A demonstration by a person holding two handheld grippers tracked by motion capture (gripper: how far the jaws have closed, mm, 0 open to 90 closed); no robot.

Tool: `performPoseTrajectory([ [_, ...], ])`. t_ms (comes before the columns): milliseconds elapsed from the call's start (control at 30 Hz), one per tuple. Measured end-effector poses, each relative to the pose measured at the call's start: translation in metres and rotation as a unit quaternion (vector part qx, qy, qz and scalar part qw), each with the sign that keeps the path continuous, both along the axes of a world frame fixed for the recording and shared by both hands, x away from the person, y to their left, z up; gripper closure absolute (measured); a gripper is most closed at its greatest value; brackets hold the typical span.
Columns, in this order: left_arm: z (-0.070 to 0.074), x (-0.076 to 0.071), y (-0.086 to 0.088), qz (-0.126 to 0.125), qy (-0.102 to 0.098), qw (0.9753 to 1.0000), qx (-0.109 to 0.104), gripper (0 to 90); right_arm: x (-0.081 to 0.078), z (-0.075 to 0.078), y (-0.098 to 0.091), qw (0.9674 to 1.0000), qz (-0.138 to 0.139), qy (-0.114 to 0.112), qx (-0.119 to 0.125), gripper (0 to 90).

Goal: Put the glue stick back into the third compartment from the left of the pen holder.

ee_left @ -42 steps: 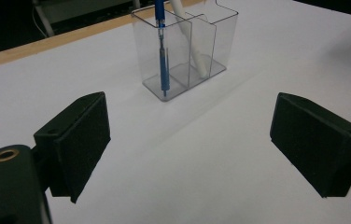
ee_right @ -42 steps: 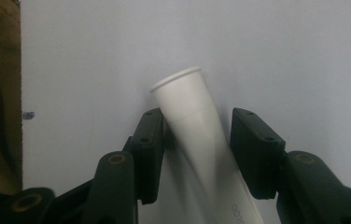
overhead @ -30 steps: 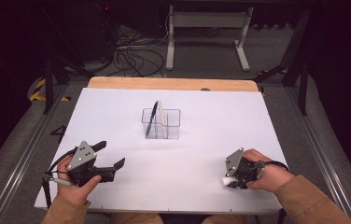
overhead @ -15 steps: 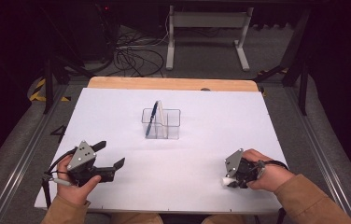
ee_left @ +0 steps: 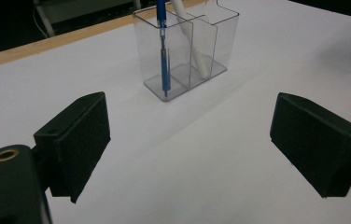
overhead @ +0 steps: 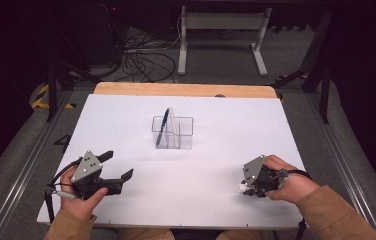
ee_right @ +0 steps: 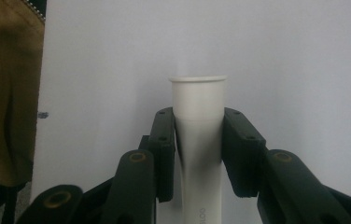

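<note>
A: What's nearest, on the person's side of the desk (overhead: 216, 200)?

B: Both hands rest on the white sheet. The right tool (ee_right: 197, 149) has just been closing, and its pads now press the two sides of a white tube (ee_right: 198, 135) that stands up between them. From above, that right tool sits near the front right corner, with a bit of white at its tip.

A: And the left tool (ee_left: 187, 149)?

B: Its jaws stand wide apart with nothing between them, just bare sheet. It lies near the front left corner, pointing toward the middle.

A: Farther out?

B: A clear holder (overhead: 172, 133) with compartments stands mid-desk, well apart from both tools. A blue pen (ee_left: 164, 60) leans in one compartment, a white stick (ee_left: 190, 42) in the next.
</note>
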State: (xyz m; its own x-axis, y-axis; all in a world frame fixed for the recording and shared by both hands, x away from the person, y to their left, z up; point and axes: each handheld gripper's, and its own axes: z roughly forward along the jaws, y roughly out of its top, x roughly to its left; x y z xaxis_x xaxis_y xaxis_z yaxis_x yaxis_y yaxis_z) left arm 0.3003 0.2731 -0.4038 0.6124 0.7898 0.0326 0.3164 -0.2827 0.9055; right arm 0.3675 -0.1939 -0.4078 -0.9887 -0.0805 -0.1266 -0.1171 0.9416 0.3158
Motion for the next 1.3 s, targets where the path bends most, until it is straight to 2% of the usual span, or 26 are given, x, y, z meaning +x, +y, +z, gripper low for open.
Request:
performPoseTrajectory([
  [300, 0.000, 0.000, 0.000, 0.000, 0.000, 1.0000, 0.000, 13.0, 0.000, 0.008, 0.000, 0.9999, -0.007, -0.002, 0.010, 67.8],
  [533, 0.000, 0.000, 0.000, 0.000, 0.000, 1.0000, 0.000, 13.0, 0.002, 0.020, 0.001, 0.9988, -0.011, -0.010, 0.046, 67.8],
  [733, 0.000, 0.000, 0.000, 0.000, 0.000, 1.0000, 0.000, 13.0, 0.003, 0.032, 0.004, 0.9959, -0.032, -0.010, 0.085, 67.8],
  [833, 0.000, 0.000, 0.000, 0.001, 0.000, 1.0000, 0.000, 13.0, 0.004, 0.037, 0.005, 0.9927, -0.046, -0.007, 0.111, 67.8],
  [1033, 0.000, -0.001, 0.001, 0.001, -0.001, 1.0000, 0.001, 13.0, 0.006, 0.046, 0.008, 0.9873, -0.063, -0.012, 0.145, 67.8],
  [1200, 0.000, -0.001, 0.001, 0.002, -0.001, 1.0000, 0.001, 13.0, 0.008, 0.052, 0.010, 0.9775, -0.092, -0.004, 0.189, 67.8],
  [1300, 0.000, -0.001, 0.001, 0.003, 0.000, 1.0000, -0.001, 13.0, 0.010, 0.056, 0.012, 0.9704, -0.107, -0.010, 0.216, 67.8],
])
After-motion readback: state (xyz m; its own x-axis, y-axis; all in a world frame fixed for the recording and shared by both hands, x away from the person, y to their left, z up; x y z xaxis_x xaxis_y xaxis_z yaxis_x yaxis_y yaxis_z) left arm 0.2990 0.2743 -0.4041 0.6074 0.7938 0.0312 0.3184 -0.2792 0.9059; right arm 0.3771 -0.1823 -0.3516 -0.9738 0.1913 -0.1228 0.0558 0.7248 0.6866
